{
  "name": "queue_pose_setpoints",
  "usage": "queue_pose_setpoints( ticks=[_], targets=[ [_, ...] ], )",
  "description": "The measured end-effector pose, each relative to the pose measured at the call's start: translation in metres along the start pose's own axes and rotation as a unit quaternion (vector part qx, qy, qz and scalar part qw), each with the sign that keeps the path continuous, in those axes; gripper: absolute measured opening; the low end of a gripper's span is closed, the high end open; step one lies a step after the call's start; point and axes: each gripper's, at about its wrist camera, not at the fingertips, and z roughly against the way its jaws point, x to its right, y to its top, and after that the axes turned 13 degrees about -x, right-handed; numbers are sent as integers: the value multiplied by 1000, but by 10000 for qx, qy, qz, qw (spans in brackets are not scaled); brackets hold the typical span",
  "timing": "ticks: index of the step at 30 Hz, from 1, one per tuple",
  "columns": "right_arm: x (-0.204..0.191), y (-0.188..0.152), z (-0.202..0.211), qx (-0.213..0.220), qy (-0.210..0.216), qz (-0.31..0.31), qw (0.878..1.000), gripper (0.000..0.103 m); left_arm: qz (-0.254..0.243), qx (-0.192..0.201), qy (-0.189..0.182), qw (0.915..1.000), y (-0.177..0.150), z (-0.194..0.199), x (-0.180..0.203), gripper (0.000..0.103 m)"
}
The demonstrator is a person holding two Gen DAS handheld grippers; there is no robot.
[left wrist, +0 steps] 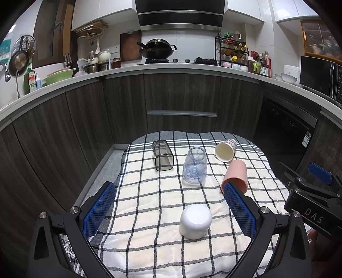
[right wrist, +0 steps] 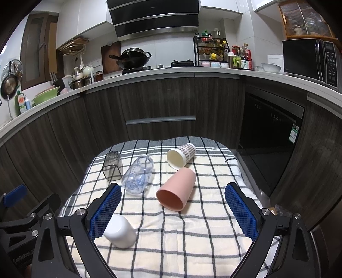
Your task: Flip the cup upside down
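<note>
White cup (left wrist: pixel 195 221) stood inverted on my checked cloth (left wrist: pixel 149 213), pink cup (right wrist: pixel 176 189) lay sideways, my left gripper (left wrist: pixel 170 210) fingers released, my right gripper (right wrist: pixel 173 211) fingers released, nothing grasped.

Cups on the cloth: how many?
5. White cup nearest, upside down; pink cup right, on its side; patterned paper cup far right; clear blue cup centre; smoky square cup far left.

A home kitchen: a black range hood (left wrist: pixel 179 15) hangs at twelve o'clock above a wok (left wrist: pixel 157 50) on the stove, a spice rack (left wrist: pixel 232 51) sits at one o'clock, a microwave (left wrist: pixel 320 76) at two, dark wood cabinets (left wrist: pixel 124 107) below.
</note>
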Motion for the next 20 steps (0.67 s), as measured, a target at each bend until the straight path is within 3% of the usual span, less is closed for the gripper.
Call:
queue_pose_setpoints(
  ticks=[13, 20],
  targets=[
    [0, -1, -2, -7, 8, -16, 10000, 98, 156, -77, -187, 9997, 1, -3, -4, 103],
    [0, -3, -4, -40, 13, -30, 10000, 98, 158, -11, -99, 9998, 1, -3, -4, 103]
  ],
)
